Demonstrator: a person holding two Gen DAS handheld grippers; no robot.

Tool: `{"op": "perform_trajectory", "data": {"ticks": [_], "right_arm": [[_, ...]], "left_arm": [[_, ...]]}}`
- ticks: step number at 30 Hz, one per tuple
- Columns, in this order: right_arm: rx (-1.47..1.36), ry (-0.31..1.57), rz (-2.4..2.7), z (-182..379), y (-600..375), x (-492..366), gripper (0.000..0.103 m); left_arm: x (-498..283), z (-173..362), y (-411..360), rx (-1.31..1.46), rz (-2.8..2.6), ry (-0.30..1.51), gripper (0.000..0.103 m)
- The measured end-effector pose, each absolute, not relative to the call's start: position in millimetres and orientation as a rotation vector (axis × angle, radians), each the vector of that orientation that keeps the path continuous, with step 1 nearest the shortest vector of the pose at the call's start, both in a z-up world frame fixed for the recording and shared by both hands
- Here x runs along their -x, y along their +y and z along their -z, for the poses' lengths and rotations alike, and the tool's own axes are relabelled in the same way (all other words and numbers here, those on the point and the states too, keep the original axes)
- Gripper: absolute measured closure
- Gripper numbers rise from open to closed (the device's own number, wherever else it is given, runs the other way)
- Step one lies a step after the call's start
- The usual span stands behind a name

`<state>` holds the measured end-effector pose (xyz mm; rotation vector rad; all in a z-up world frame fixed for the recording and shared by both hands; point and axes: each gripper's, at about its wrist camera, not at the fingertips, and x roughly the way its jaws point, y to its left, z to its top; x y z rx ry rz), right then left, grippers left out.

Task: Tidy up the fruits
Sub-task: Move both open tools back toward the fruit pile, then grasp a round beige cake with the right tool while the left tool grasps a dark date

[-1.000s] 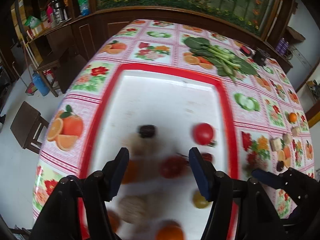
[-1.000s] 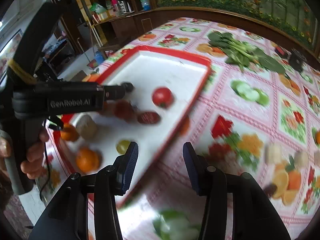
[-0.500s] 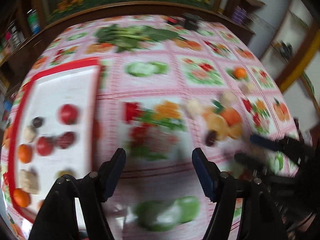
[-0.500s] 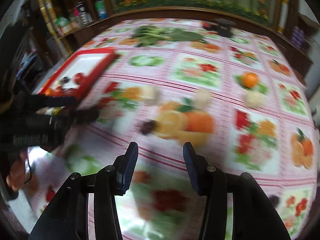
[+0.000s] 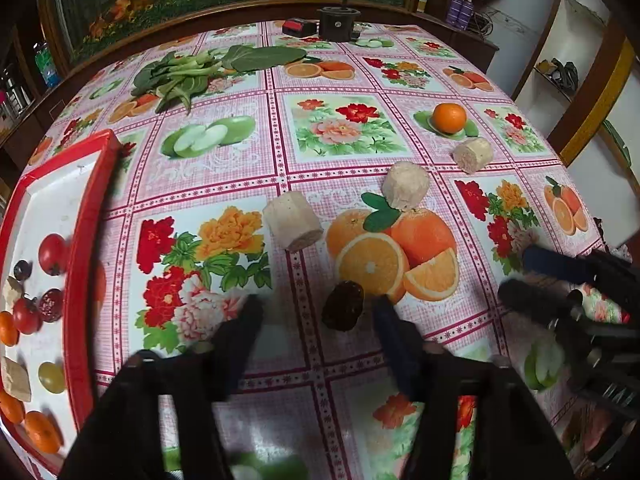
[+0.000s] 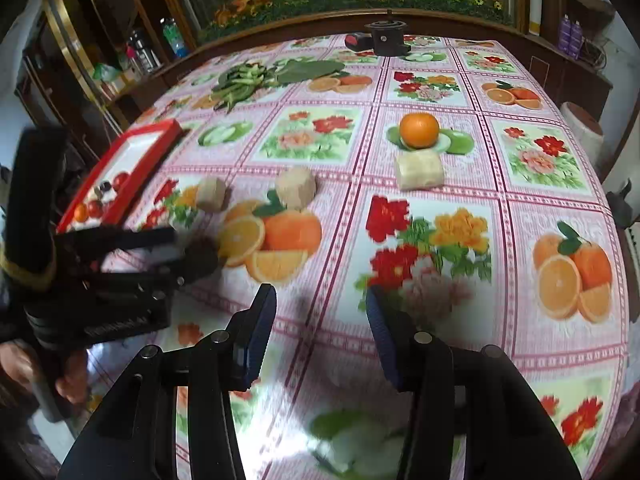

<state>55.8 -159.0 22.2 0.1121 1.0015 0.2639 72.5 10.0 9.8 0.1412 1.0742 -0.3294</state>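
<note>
A dark red date (image 5: 343,306) lies on the fruit-print tablecloth between the tips of my open left gripper (image 5: 318,314); it also shows in the right wrist view (image 6: 202,258). Three pale cut chunks (image 5: 294,220) (image 5: 405,185) (image 5: 473,155) and a real orange (image 5: 449,117) lie farther out. The red-rimmed white tray (image 5: 86,216) at left holds tomatoes, dates, oranges, a grape and chunks. My right gripper (image 6: 320,300) is open and empty above the cloth; it shows at the right edge of the left wrist view (image 5: 520,276).
Leafy greens (image 5: 188,72) lie at the table's far side. A black round device (image 5: 338,22) and a red-black block (image 5: 300,26) sit at the far edge. Wooden cabinets and shelves surround the table.
Both grippers have swung right, away from the tray, to the loose items. My left gripper now straddles the date. Both stay open.
</note>
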Motion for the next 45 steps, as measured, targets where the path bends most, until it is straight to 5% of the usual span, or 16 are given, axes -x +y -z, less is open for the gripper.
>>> {"op": "perform_trajectory", "data": {"ticks": [4,14,18,45], "right_arm": [[-0.141,0.984,-0.3,-23,-157,-77,0.056],[0.029,0.942,-0.352,-8,-113,-123,0.057],[0.135,0.924,-0.338,0,-103,-128,0.073],[0.014,0.977,-0.308,-15,-108,-53,0.073]], "left_arm": [[-70,-10,10,-0.148,0.321,1.037,0.082],[-74,-11,22,-0.058,0.336,1.053,0.082],[-73,-11,27,-0.034,0.343,1.058,0.082],[-48,-23,63,0.011,0.411,1.066,0.082]]}}
